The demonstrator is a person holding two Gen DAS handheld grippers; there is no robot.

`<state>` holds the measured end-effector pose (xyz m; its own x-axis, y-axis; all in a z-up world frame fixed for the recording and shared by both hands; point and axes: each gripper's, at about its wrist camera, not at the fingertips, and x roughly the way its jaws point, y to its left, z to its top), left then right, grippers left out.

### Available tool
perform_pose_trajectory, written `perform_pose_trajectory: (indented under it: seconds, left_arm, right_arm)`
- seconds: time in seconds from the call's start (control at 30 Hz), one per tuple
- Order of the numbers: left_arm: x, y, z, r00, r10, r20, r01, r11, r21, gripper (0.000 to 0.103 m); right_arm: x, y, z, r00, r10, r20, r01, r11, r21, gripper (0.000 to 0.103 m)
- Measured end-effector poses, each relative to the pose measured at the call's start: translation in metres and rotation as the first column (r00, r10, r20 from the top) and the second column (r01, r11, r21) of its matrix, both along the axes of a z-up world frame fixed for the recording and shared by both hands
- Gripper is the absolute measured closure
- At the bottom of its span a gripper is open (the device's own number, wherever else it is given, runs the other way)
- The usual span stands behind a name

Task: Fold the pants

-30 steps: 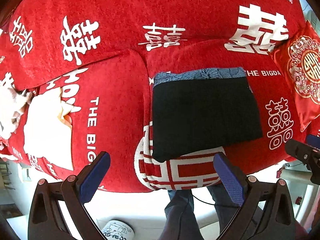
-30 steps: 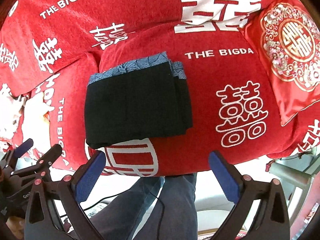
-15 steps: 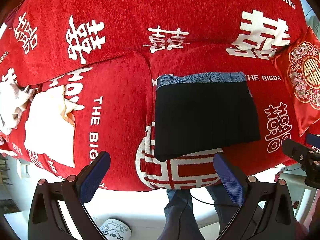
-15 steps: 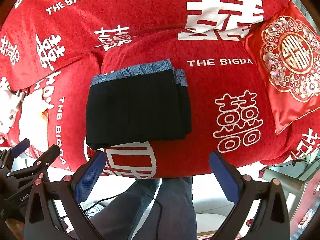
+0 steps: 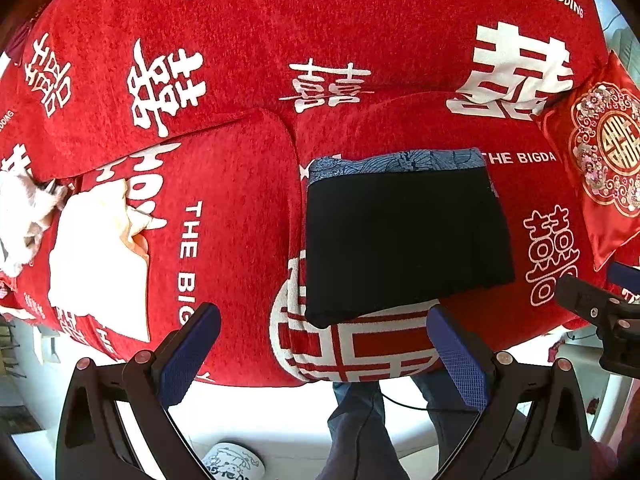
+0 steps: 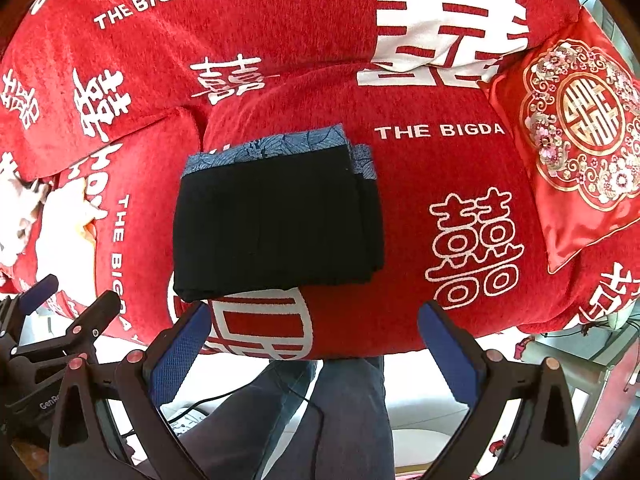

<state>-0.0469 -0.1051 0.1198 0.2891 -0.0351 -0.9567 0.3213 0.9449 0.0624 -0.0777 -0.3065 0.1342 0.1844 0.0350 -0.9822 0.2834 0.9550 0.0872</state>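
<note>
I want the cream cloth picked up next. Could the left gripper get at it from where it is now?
Probably yes. The left gripper is open and holds nothing, and the cream cloth lies uncovered on the red sofa cover, to its left. Nothing stands between them; the folded pants lie on the other side.

- Pants (image 5: 404,240) — black, with a blue leaf-patterned band along the far edge.
- Sofa cover (image 5: 248,52) — red, with white characters and lettering.
- Cushion (image 6: 580,128) — red satin, gold and pink floral medallion.
- Cloth (image 5: 100,256) — cream-white.
- Pads (image 6: 180,352) — blue.
</note>
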Motion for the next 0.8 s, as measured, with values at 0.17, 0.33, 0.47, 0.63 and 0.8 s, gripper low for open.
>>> perform_pose_trajectory:
  seconds: [0.17,0.33,0.47,0.63,0.8]
  left_arm:
    - [-0.0002,0.0005,0.0006,1.000,-0.002,0.001,0.002,1.000,-0.002,0.000]
    - [-0.0006,0.0004,0.0005,1.000,-0.002,0.002,0.002,1.000,-0.001,0.000]
    - [0.0006,0.0003,0.0033,1.000,-0.006,0.006,0.006,1.000,-0.001,0.000]
    - [-0.0005,-0.0004,0.0027,1.000,-0.004,0.007,0.004,1.000,-0.001,0.000]
    - [0.0019,0.0007,0.0066,1.000,-0.012,0.011,0.012,1.000,-0.001,0.000]
  right_arm:
    - [0.0003,0.0026,0.0016,1.000,0.004,0.004,-0.004,1.000,-0.002,0.000]
    - [0.0001,0.0058,0.0031,1.000,0.013,0.007,-0.013,1.000,-0.004,0.000]
    - [0.0001,0.0064,0.0035,1.000,0.010,0.008,-0.010,1.000,-0.004,0.000]
    - [0.0012,0.0059,0.0040,1.000,0.013,0.008,-0.013,1.000,-0.004,0.000]
    - [0.0005,0.0060,0.0036,1.000,0.014,0.009,-0.014,1.000,-0.004,0.000]
